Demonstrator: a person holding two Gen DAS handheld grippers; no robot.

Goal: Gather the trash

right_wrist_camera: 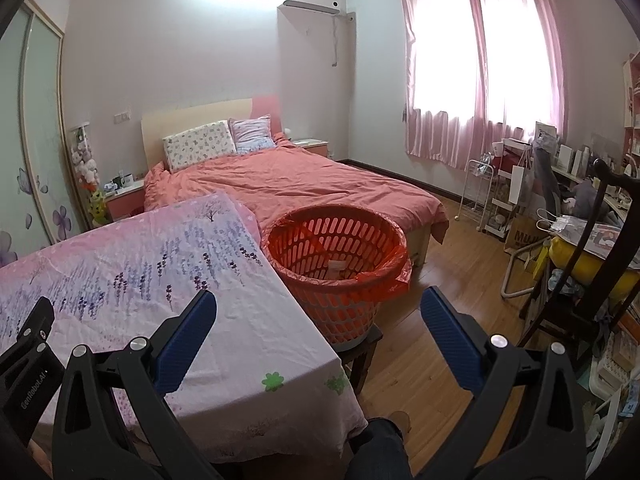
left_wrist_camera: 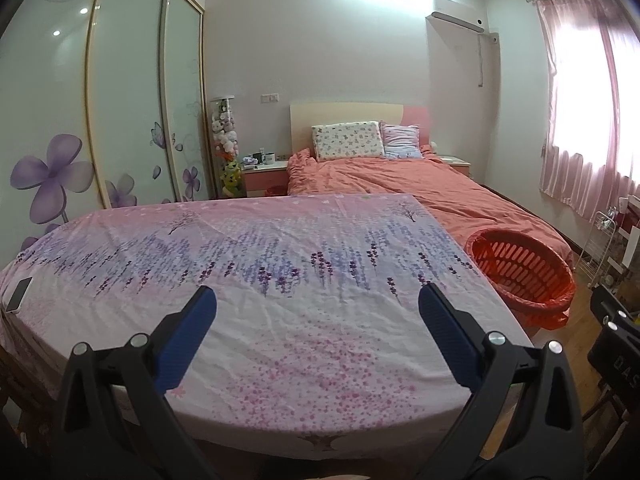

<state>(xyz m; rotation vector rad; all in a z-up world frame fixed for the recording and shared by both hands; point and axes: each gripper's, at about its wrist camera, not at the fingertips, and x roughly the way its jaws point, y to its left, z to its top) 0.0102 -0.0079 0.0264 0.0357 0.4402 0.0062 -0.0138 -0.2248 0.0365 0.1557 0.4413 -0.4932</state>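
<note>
1. Bedroom daylight is pouring through pink curtains [right_wrist_camera: 476, 68] as both cameras are looking across a surface [left_wrist_camera: 256, 320] draped in a lavender-print cloth, with a bed [right_wrist_camera: 304, 184] in salmon covers lying beyond its far edge.
2. Left hand-held gripper [left_wrist_camera: 318, 306] is hovering over the near edge of the surface, its blue fingers [left_wrist_camera: 188, 332] spread wide apart with nothing between them.
3. Right hand-held gripper [right_wrist_camera: 318, 308] is hanging off the surface's right edge, fingers likewise apart and carrying nothing.
4. Orange basket [right_wrist_camera: 338, 268], lined with a red bag, is sitting on a small stool just beside that right edge; something pale is lying at its bottom.
5. No loose trash is showing on the cloth; only a phone [left_wrist_camera: 18, 294] is resting near the left edge.
6. Whatever scrap turns up is probably going to be light and crushable, so pinching it across its middle looks best.
</note>
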